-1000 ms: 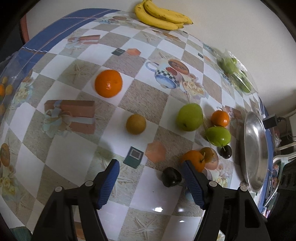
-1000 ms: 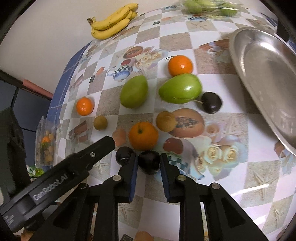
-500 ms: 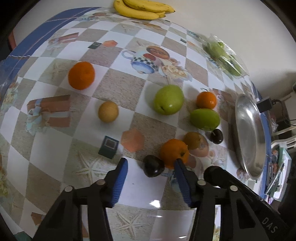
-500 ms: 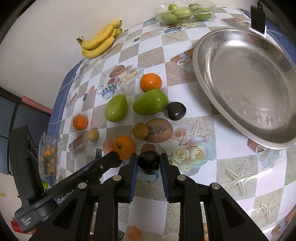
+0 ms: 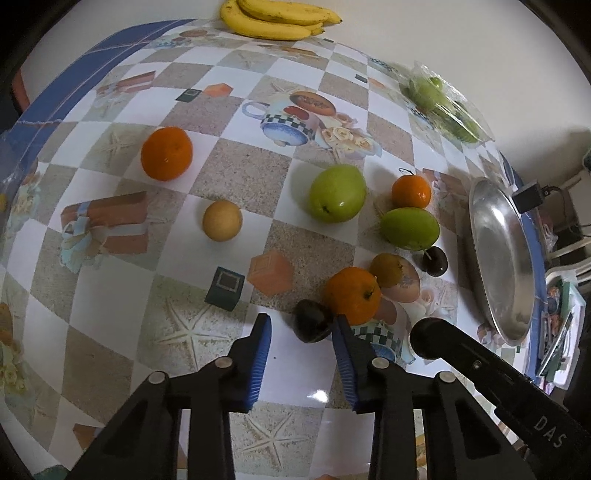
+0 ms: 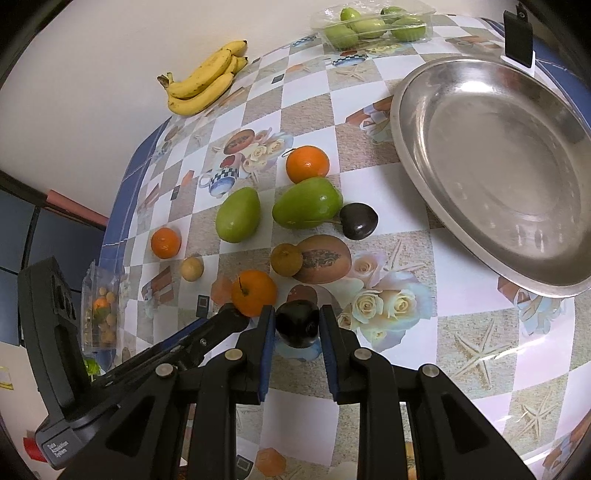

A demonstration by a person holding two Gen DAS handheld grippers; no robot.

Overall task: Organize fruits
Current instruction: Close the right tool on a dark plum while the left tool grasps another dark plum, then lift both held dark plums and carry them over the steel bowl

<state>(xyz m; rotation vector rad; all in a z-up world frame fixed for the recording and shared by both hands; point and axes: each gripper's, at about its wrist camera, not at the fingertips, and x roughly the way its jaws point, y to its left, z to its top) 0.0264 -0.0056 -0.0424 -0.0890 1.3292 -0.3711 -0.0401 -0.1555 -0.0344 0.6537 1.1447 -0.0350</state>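
Observation:
In the left wrist view my left gripper points down at a dark plum on the tablecloth. Its jaws are closing with the plum between the blue fingertips. The right pad is at the plum's side, while the left pad still stands off it. An orange sits just behind the plum. In the right wrist view my right gripper is shut on a second dark plum, held a little above the table. A wide steel plate lies to the right.
Two green fruits, more oranges, small brown fruits and a third dark plum lie scattered mid-table. Bananas and a clear box of green fruits sit by the wall.
The left jaws have narrowed around the dark plum on the table. The right gripper rose slightly with its plum, then held still.

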